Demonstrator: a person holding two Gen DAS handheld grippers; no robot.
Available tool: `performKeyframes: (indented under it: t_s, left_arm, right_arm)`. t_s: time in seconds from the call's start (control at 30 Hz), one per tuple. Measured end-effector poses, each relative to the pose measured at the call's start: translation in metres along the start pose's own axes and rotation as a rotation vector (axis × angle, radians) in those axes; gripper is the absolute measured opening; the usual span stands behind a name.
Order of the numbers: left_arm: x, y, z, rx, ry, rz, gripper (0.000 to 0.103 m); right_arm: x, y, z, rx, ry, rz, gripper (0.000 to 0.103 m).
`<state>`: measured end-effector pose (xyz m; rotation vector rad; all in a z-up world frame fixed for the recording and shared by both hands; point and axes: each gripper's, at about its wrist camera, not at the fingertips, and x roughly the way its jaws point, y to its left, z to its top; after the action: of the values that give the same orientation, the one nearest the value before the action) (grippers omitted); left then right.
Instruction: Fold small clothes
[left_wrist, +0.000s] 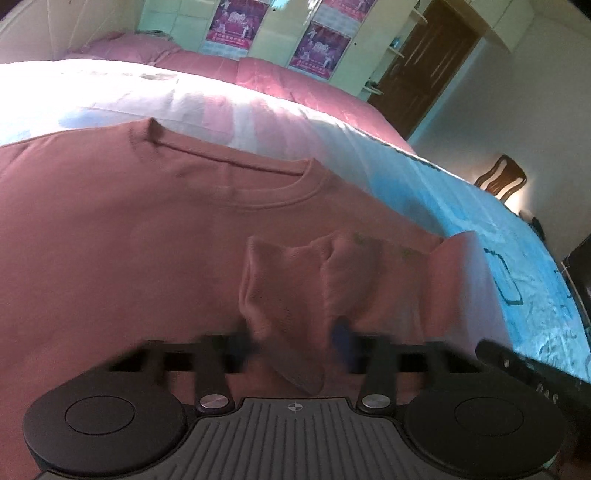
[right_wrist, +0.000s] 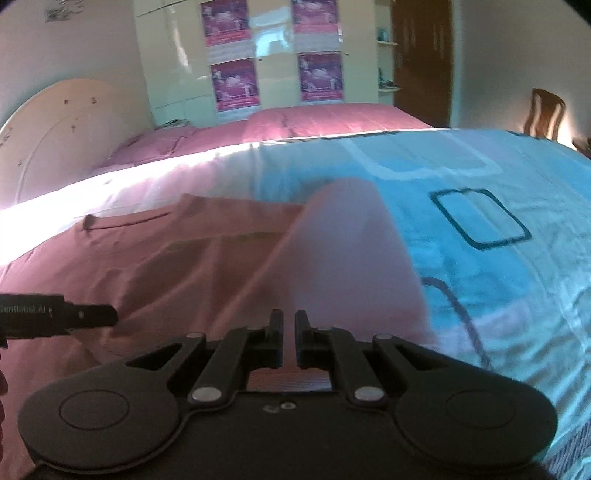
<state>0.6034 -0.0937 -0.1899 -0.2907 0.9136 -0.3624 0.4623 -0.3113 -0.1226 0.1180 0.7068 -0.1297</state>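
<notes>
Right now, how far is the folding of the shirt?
Early stage. Done: the shirt lies spread on the bed, collar away from the cameras. In hand: the left gripper holds a bunched piece, and the right gripper lifts the shirt's side flap. Left: laying that flap over, and all further folds.

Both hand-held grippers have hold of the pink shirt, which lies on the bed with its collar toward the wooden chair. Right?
Not quite. The pink shirt has its collar toward the far pink bedding, not the wooden chair, as the left wrist view shows. Both hand-held grippers do hold shirt fabric.
</notes>
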Motion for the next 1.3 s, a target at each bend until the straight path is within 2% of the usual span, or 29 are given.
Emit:
performKeyframes:
  t_s: [0.03,0.1,0.2,0.33,0.4,0.47,0.53,0.7,0.73,0.77,0.8,0.83,0.9,1.0,1.03,1.07,1.13,1.17,1.23,1.3]
  left_arm:
    - [0.002,0.0,0.002,-0.01,0.002,-0.01,0.006]
    - [-0.004,-0.001,0.007,0.001,-0.04,-0.011,0.006]
    - [-0.035,-0.005,0.009,0.046,-0.156,0.005,0.006]
    - [-0.077,0.02,0.009,0.081,-0.274,0.112,0.006]
    - [-0.078,0.041,0.008,0.063,-0.262,0.167,0.006]
    - [-0.072,0.062,0.004,0.006,-0.228,0.18,0.006]
    - [-0.067,0.068,0.0,0.012,-0.21,0.201,0.006]
    - [-0.061,0.074,-0.006,-0.005,-0.182,0.187,0.007]
    - [-0.059,0.077,-0.007,-0.012,-0.185,0.186,0.012]
    - [-0.06,0.079,-0.007,-0.022,-0.19,0.188,0.024]
    - [-0.061,0.082,-0.007,-0.033,-0.202,0.196,0.031]
    - [-0.062,0.086,-0.006,-0.041,-0.215,0.202,0.042]
    - [-0.062,0.094,-0.006,-0.057,-0.227,0.196,0.045]
    - [-0.049,0.101,-0.003,-0.072,-0.164,0.183,0.044]
    - [-0.044,0.101,-0.003,-0.064,-0.149,0.189,0.044]
    - [-0.041,0.101,-0.004,-0.051,-0.159,0.187,0.038]
    - [-0.039,0.101,-0.004,-0.028,-0.156,0.182,0.005]
    - [-0.042,0.101,-0.004,-0.041,-0.187,0.178,0.005]
    - [-0.049,0.097,-0.005,-0.015,-0.231,0.206,0.005]
    - [-0.045,0.095,-0.006,0.014,-0.212,0.217,0.005]
  right_arm:
    - [0.003,-0.003,0.002,0.008,0.001,0.001,0.006]
    - [0.002,-0.008,0.002,0.014,-0.002,0.001,0.006]
    - [-0.001,-0.01,0.008,0.016,-0.019,0.002,0.006]
    - [-0.005,-0.013,0.016,0.019,-0.047,0.006,0.006]
    - [-0.008,-0.017,0.018,0.031,-0.05,-0.001,0.006]
    - [-0.003,-0.021,0.018,0.042,-0.033,-0.012,0.006]
    - [0.002,-0.023,0.015,0.051,-0.012,-0.018,0.009]
    - [0.001,-0.04,0.016,0.143,-0.02,-0.028,0.016]
    - [0.001,-0.047,0.017,0.171,-0.023,-0.037,0.024]
    - [0.0,-0.052,0.018,0.188,-0.025,-0.037,0.029]
    - [0.0,-0.057,0.02,0.201,-0.027,-0.031,0.029]
    - [0.0,-0.06,0.02,0.205,-0.027,-0.026,0.029]
    - [0.001,-0.064,0.02,0.208,-0.017,-0.015,0.026]
    - [0.005,-0.064,0.016,0.216,0.011,0.018,0.024]
    - [0.009,-0.061,0.014,0.209,0.029,0.032,0.023]
    - [0.011,-0.058,0.012,0.2,0.041,0.042,0.023]
    - [0.019,-0.049,0.007,0.171,0.087,0.061,0.023]
    - [0.024,-0.044,0.003,0.151,0.118,0.058,0.021]
    - [0.026,-0.034,-0.001,0.088,0.102,0.015,0.02]
    - [0.025,-0.031,-0.002,0.065,0.095,-0.002,0.02]
